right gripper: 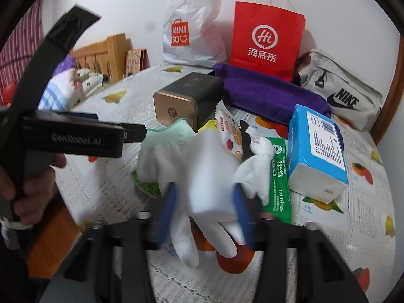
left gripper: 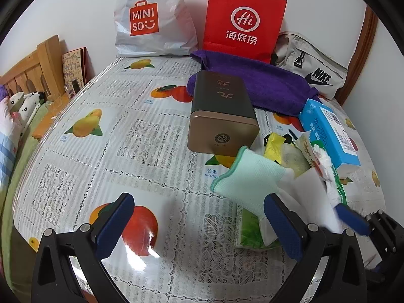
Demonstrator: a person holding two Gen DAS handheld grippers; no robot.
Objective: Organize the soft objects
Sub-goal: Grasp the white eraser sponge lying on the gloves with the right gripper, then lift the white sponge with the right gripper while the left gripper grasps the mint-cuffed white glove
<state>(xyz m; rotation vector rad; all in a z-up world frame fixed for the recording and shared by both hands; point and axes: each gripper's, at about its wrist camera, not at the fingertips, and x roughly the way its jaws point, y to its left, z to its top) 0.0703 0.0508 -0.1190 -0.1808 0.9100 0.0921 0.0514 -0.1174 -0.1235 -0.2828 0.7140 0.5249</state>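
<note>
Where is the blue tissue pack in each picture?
Left wrist view: the blue tissue pack sits at the right edge, right of the gold tin.
Right wrist view: right of centre, before the purple towel.
Shared landmark: the red paper bag at the back.

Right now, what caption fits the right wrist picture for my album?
Right gripper lifts a white glove above the fruit-print table, near a blue tissue pack.

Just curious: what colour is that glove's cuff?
Mint green cuff on a white glove; clearest in the left wrist view.
</note>
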